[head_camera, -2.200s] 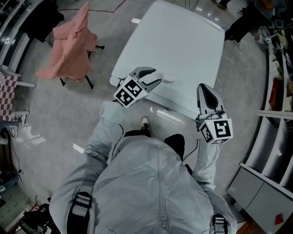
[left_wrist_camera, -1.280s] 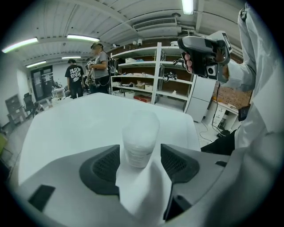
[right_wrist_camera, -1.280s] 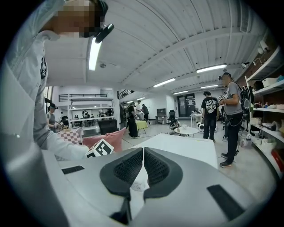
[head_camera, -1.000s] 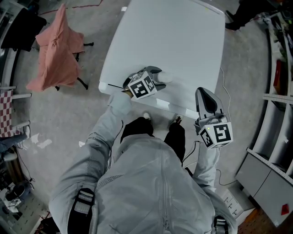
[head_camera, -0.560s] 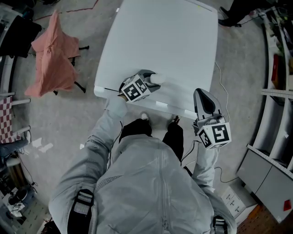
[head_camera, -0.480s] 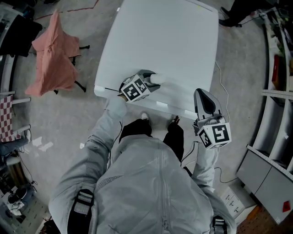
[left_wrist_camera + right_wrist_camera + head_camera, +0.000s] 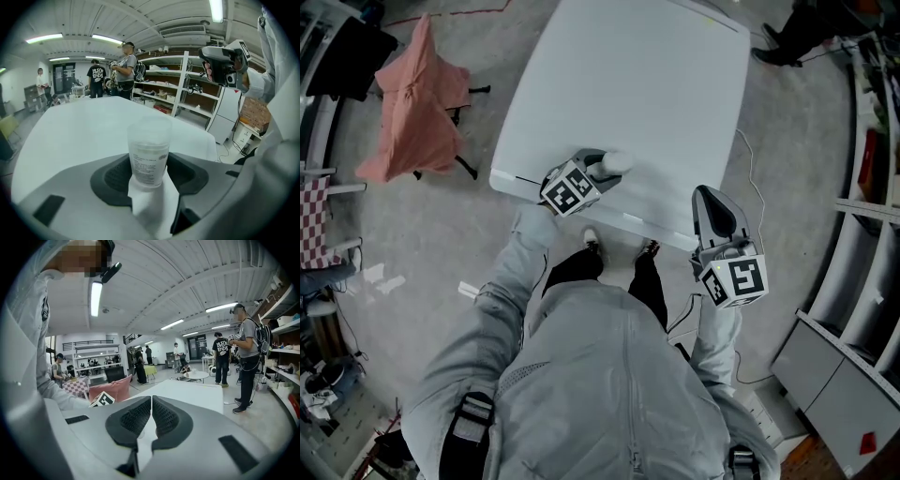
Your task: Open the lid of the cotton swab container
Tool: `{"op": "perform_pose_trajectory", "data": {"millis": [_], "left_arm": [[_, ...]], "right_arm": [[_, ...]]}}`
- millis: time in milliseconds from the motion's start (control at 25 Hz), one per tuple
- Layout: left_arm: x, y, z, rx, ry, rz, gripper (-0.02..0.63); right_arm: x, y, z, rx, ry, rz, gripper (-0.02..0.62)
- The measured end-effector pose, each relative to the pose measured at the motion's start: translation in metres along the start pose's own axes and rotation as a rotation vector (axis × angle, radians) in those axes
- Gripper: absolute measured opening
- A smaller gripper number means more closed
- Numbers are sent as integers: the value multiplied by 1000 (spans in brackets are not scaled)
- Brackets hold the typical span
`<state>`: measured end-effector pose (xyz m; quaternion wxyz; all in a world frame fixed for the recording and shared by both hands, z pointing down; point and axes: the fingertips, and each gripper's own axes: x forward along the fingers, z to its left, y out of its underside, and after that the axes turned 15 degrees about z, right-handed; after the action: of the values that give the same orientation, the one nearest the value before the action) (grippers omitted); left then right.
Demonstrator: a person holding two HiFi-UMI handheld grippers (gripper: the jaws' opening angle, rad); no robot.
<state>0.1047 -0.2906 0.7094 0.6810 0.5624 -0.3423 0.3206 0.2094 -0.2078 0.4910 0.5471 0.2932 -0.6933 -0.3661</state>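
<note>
A small translucent cotton swab container (image 7: 149,157) with its lid on stands upright near the front edge of the white table (image 7: 628,75); in the head view the container (image 7: 617,161) is a pale round shape. My left gripper (image 7: 605,165) is at table level with the container between its jaws. The jaws are closing, and the dark pads (image 7: 187,174) sit close on both sides of it. My right gripper (image 7: 713,202) is shut with nothing in it, held off the table's front right corner and above it. In its own view the right gripper (image 7: 151,401) has its pads together.
A pink cloth (image 7: 417,94) hangs over a chair on the floor left of the table. Shelving (image 7: 862,234) runs along the right. Several people (image 7: 125,70) stand beyond the table's far end. A cable (image 7: 748,178) lies on the floor by the table's right side.
The left gripper moved forward until the container stood between its jaws, and they have narrowed around it. The right gripper has stayed shut in about the same place.
</note>
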Motion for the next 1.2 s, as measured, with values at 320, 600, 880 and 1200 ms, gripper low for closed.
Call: {"op": "perform_pose_trajectory", "data": {"millis": [320,600,880,1200], "left_arm": [[-23,-39,-16,-79,-77,-39,238],[-60,-72,-42,-127,-170,-73,238],[-109,-106,-69,-171,-263,-172,236],[-182,-140,-109,-165,-272,-340,236]], "right_arm": [[-18,-19,-25,-48,-86,-14,35],[-44,-37,-34,-119,-186,-48,35],[-80,-57,-39,-193,-249,-106,35],[-111,-86,-11,-278,-300,-210,35]]}}
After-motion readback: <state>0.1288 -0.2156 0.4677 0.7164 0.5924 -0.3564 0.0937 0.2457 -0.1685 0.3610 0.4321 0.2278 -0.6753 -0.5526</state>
